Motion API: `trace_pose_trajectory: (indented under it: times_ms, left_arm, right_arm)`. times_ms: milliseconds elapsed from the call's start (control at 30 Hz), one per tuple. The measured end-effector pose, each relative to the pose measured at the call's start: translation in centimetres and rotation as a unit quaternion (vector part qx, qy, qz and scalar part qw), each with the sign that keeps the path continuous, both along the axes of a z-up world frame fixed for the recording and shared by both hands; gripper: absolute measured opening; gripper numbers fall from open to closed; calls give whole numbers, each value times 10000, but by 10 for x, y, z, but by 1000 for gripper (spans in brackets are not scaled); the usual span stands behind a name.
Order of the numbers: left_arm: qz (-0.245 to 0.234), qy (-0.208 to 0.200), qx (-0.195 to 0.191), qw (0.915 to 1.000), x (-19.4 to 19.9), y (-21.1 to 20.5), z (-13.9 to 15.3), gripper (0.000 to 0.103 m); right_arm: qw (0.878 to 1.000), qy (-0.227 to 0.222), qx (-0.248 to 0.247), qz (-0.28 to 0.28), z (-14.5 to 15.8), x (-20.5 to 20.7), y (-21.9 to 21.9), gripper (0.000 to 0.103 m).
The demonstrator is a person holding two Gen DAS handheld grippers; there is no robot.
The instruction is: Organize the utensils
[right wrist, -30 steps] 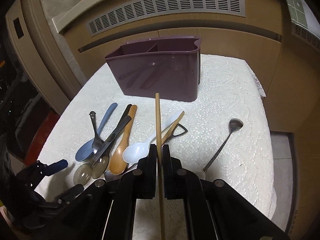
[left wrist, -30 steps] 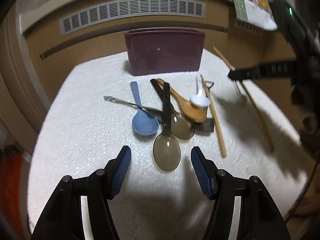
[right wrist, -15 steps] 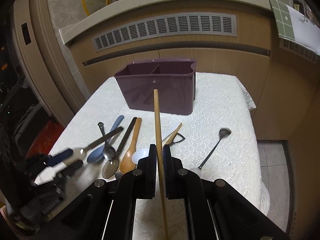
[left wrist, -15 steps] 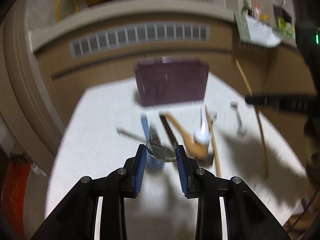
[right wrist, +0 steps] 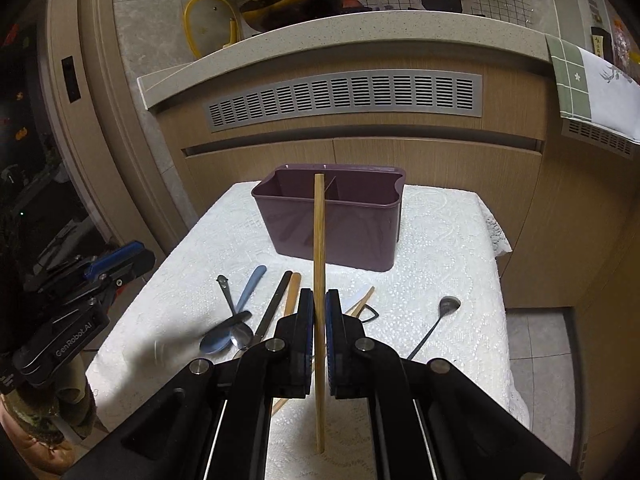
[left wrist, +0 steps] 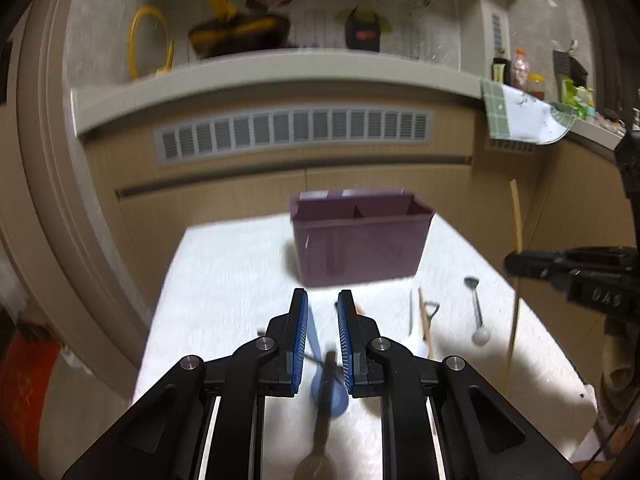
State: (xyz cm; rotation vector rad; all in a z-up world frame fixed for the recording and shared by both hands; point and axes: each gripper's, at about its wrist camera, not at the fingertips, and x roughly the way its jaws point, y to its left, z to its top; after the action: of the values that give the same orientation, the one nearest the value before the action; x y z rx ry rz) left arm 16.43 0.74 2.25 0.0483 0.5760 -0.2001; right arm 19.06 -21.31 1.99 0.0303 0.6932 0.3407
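Observation:
A purple two-compartment utensil caddy (right wrist: 328,220) (left wrist: 360,236) stands at the far side of the white-clothed table (right wrist: 440,248). My right gripper (right wrist: 319,302) is shut on a wooden chopstick (right wrist: 319,240), held upright above the table; it also shows in the left wrist view (left wrist: 516,216). My left gripper (left wrist: 322,312) is shut on a dark translucent spoon (left wrist: 320,432) that hangs down, bowl at the bottom, blurred. A blue spoon (right wrist: 236,316), a metal spoon (right wrist: 232,320), a dark spoon (right wrist: 276,304), a brown spoon (right wrist: 292,296) and a second chopstick (right wrist: 362,302) lie on the cloth.
A long-handled metal spoon (right wrist: 434,326) lies alone at the right of the cloth. A white spoon (left wrist: 412,320) and a bottle opener (right wrist: 370,314) lie in the pile. Wooden cabinets with a vent grille (right wrist: 344,98) stand behind the table. The table's edges drop off left and right.
My left gripper closed on the dark translucent spoon and lifted it off the cloth. My right gripper rose higher with the chopstick.

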Motion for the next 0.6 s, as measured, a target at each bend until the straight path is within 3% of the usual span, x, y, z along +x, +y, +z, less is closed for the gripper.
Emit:
trace_pose_trajectory:
  times_ms: [200,233,267,300,367,600]
  left_arm:
    - [-34,723,-269,9970,-13,31,-38,18]
    - [-127,836,-328,9959,-21,34,-46,23]
    - [-187,871,-343,9954,-29,34,-51,36]
    - [-236,913,-334,9950,-38,33,-58,58]
    - [-236,951,-262,9948,-56,31,-70,71]
    - [363,1431,-74,9890,-71,17,-108,66]
  right_arm:
    - [9998,156,-78,36,-8,2,1,5]
    - [9998,173,-69,41,-9,2,1,5]
    - [9998,177,-67,45,-9,1,2,5]
    - [9998,179,-67,48,-10,0,2,5]
    - [9998,181,-73,40,-10,0,2,5]
    - [9998,153,-131,55,-15,-8,10,5]
